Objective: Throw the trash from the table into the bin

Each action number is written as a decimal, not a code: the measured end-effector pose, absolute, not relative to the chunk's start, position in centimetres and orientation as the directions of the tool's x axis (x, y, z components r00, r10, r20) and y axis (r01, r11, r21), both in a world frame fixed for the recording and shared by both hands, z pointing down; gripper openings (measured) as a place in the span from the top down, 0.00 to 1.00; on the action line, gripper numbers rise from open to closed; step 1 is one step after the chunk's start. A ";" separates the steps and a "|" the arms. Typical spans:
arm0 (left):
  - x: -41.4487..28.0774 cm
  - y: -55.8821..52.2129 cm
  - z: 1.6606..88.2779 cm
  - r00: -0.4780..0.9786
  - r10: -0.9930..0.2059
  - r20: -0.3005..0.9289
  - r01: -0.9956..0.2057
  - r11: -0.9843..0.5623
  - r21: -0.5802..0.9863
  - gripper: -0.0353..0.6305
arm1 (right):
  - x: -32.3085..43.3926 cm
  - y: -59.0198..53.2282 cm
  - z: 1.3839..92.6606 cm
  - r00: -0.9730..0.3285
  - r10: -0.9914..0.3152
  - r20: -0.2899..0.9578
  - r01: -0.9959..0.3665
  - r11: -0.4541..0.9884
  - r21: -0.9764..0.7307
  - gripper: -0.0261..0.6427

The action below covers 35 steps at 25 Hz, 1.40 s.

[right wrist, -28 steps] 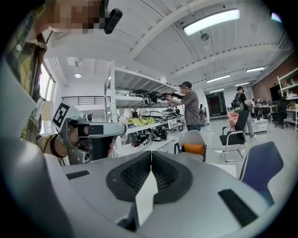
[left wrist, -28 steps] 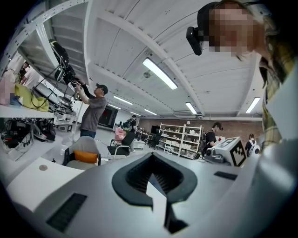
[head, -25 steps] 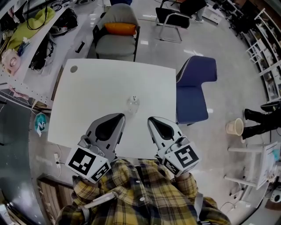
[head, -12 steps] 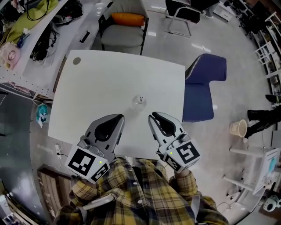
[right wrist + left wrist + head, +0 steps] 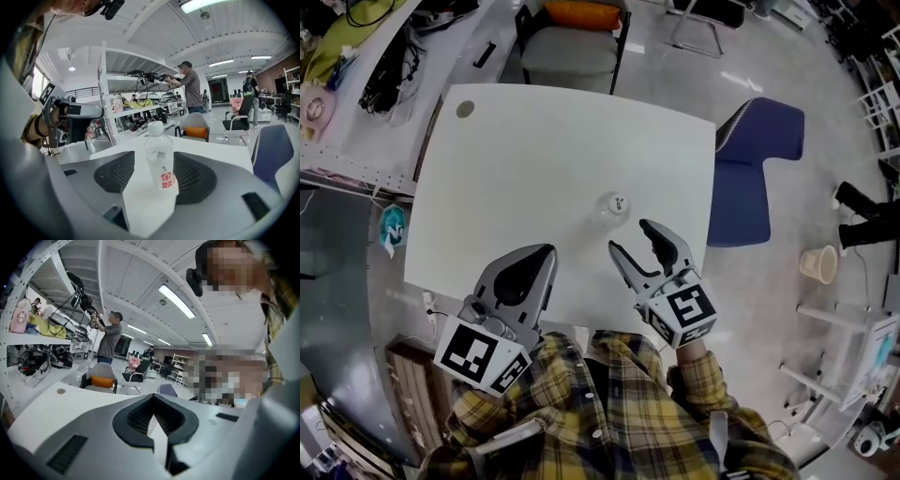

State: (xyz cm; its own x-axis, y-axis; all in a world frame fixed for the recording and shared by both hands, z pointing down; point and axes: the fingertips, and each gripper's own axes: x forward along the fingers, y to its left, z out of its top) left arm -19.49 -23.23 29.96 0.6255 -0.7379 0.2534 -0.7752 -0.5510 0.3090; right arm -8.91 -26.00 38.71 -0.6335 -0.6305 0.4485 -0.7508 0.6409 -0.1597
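My right gripper (image 5: 630,237) is opening its jaws, the upright bottle (image 5: 614,204) just ahead, untouched. My left gripper (image 5: 542,255) stays off it, jaws together. A blue chair (image 5: 755,164) flanks the table (image 5: 534,150).

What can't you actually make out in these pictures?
Bottle: its red label print is too blurred to read in the right gripper view.
Beige bucket on the floor: too small in the head view to see inside, or to tell whether it is the bin.
Right side of the left gripper view: the room is covered by mosaic patches.
Cluttered bench: cut off by the head view's top-left corner.
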 end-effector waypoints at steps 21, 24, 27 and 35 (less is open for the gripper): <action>-24.0 -23.0 34.3 0.511 -0.769 0.383 -0.855 -0.413 0.312 0.94 | -11.9 -30.7 47.0 -0.650 -0.670 0.358 -0.749 0.643 -0.157 0.46; -24.3 -22.6 34.5 0.505 -0.771 0.388 -0.859 -0.402 0.318 0.94 | -12.3 -31.0 46.9 -0.658 -0.672 0.340 -0.744 0.650 -0.154 0.46; -24.4 -22.4 34.5 0.504 -0.772 0.387 -0.858 -0.398 0.324 0.94 | -12.3 -31.3 46.8 -0.642 -0.684 0.347 -0.755 0.641 -0.134 0.47; -25.2 -22.6 33.5 0.511 -0.784 0.352 -0.851 -0.406 0.332 0.94 | -12.6 -31.4 44.8 -0.629 -0.704 0.329 -0.766 0.633 -0.111 0.51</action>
State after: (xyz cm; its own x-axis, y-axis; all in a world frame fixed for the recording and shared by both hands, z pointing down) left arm -25.23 -22.55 33.53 0.5111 -0.7842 0.3519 -0.8515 -0.4061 0.3318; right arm -12.60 -31.41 44.84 -0.6289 -0.7042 0.3295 -0.7665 0.6326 -0.1109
